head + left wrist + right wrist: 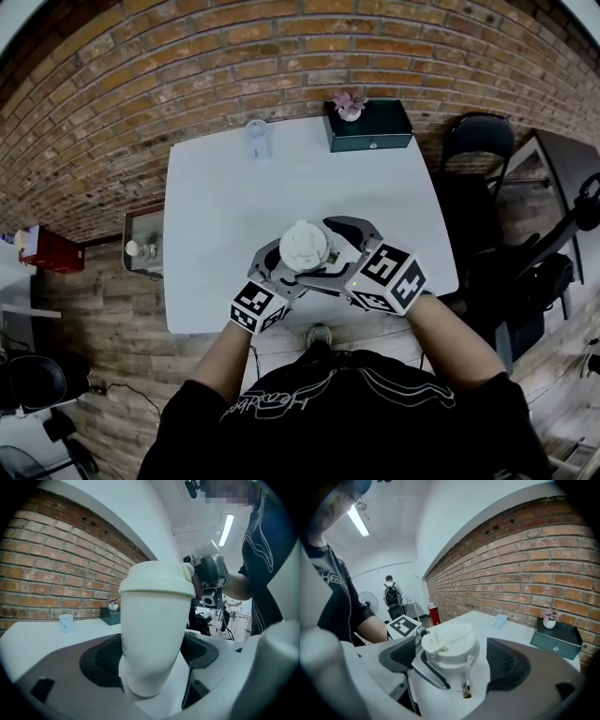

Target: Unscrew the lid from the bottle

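A white bottle (152,639) stands upright near the front of the white table (216,206), with its white lid (305,246) on top. My left gripper (275,269) is shut on the bottle's body, low down, and its dark pads (101,660) press the sides. My right gripper (330,251) reaches in from the right at lid height. In the right gripper view the lid (449,644) sits between the two pads (508,660) with a gap on each side, so this gripper (454,663) is open. A small strap hangs from the lid's rim.
At the table's back edge stand a clear cup (258,139) and a dark green box (370,129) carrying a small flower pot (350,106). A black chair (478,141) is at the right, a low shelf (142,242) at the left, and a brick wall behind.
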Demonstrator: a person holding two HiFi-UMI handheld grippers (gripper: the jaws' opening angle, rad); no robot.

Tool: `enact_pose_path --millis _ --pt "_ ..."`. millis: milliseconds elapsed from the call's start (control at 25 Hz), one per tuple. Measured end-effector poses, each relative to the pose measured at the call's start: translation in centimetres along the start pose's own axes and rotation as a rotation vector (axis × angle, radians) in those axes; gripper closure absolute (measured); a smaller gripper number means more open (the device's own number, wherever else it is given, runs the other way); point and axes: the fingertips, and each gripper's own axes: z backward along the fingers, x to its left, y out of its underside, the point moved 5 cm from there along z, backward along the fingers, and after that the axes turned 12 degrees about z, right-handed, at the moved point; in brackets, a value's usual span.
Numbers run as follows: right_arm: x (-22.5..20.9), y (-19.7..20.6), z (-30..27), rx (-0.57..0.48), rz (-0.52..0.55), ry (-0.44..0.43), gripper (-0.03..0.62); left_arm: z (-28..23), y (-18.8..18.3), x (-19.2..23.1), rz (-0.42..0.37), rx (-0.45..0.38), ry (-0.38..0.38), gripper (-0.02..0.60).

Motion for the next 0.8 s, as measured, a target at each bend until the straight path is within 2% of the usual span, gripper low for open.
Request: enact_pose_path --millis 80,200,400,640,800 --pt "0.08 0.11 -0.55 0.005 0.024 0.008 0.150 0.00 0.01 0.00 0.001 -0.003 0.002 0.181" --pt "0.05 -0.01 -0.93 0.000 0.069 0.037 0.204 -0.01 -0.01 0.10 0.001 -0.005 0.002 0.181" --pt "0.20 0.17 -0.93 0.022 0.097 0.050 0.209 0.00 0.13 -0.01 0.002 -0.004 0.002 0.181" --pt "0.00 0.11 -0.77 0.021 0.132 0.003 0.214 -0.01 0.00 -0.11 0.000 -0.015 0.008 0.181" --pt "-0.39 0.33 -0.79 0.024 0.173 -0.080 0.215 -0.05 -0.07 -0.08 -0.004 0.001 0.010 0.182"
